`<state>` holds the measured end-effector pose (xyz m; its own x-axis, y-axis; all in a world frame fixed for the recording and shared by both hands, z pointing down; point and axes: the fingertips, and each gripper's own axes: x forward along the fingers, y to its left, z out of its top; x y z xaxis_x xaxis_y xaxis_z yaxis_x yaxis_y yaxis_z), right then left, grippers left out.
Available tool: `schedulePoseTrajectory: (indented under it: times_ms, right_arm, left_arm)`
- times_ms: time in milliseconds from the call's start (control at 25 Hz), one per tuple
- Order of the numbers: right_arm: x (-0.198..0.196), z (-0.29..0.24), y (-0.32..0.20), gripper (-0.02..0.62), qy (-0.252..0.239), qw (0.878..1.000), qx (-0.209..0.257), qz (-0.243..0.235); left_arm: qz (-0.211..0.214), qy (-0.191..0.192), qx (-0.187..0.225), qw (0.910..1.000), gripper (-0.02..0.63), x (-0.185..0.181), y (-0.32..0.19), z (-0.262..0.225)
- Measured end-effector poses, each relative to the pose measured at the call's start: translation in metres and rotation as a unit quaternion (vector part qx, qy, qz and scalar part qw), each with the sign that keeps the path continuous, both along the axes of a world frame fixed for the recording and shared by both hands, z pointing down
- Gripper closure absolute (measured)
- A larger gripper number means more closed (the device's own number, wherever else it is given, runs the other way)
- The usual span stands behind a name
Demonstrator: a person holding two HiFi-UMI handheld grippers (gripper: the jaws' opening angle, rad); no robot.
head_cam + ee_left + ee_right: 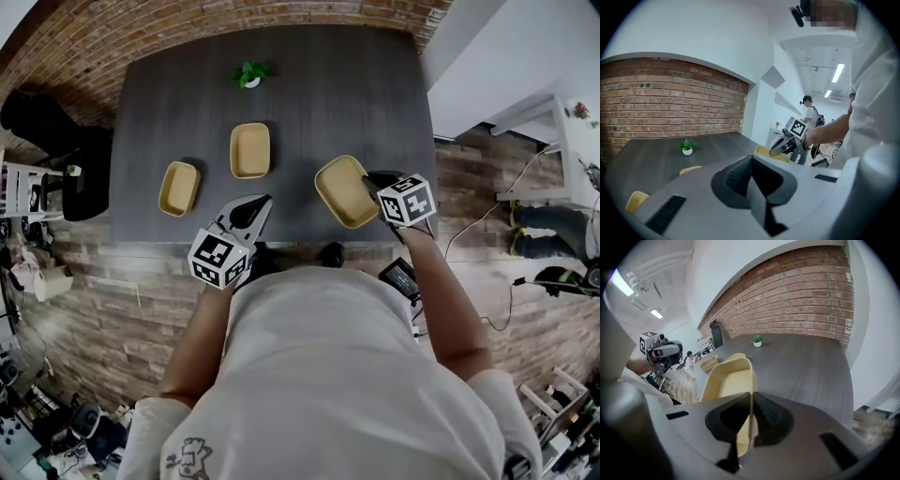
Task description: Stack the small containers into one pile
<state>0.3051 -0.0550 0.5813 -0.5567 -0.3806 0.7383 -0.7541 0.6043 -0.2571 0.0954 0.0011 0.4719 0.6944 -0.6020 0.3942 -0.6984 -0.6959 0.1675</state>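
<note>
You are pinching the right container (342,192) with your right hand-held gripper (375,186). In the right gripper view its 2 jaws are pressing from both sides on the thin beige wall of the end nearest you, and the container is stretching away from them with its open side up. This container is sitting nearer to you than the potted plant (250,73) and off to the plant's right, turned askew. You cannot tell from any view whether its base is touching the desk (356,84).

Your left hand-held gripper (261,202) is hovering on your side of the plant, over the desk's near edge. Its jaws are pressed together with nothing between them, as the left gripper view is showing plainly.

The other 2 containers are lying empty and open side up on the desk, apart from each other and from the pinched 1. The middle container (250,150) is resting almost straight in line between you and the plant. The left container (178,187) is lying nearer to you than the plant and to the plant's left. The plant is standing upright in its small white pot towards the far side of the desk.
</note>
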Motion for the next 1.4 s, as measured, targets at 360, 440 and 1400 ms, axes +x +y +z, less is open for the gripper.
schedulePoseTrajectory:
  times_ms: [360,440,1400]
  right_arm:
    - [-0.075,-0.007,-0.005,0.572,0.014,1.0,0.0,0.013]
    - [-0.093,-0.01,-0.006,0.572,0.019,1.0,0.001,0.017]
    - [-0.254,-0.018,0.005,0.571,0.045,0.996,-0.014,0.07]
  left_arm:
    - [0.025,0.01,0.013,0.9995,0.595,-0.079,-0.012,-0.007]
    - [0.033,0.01,0.021,0.9992,0.595,-0.098,-0.016,-0.009]
    - [0.104,0.056,0.008,0.993,0.595,-0.244,-0.038,-0.005]
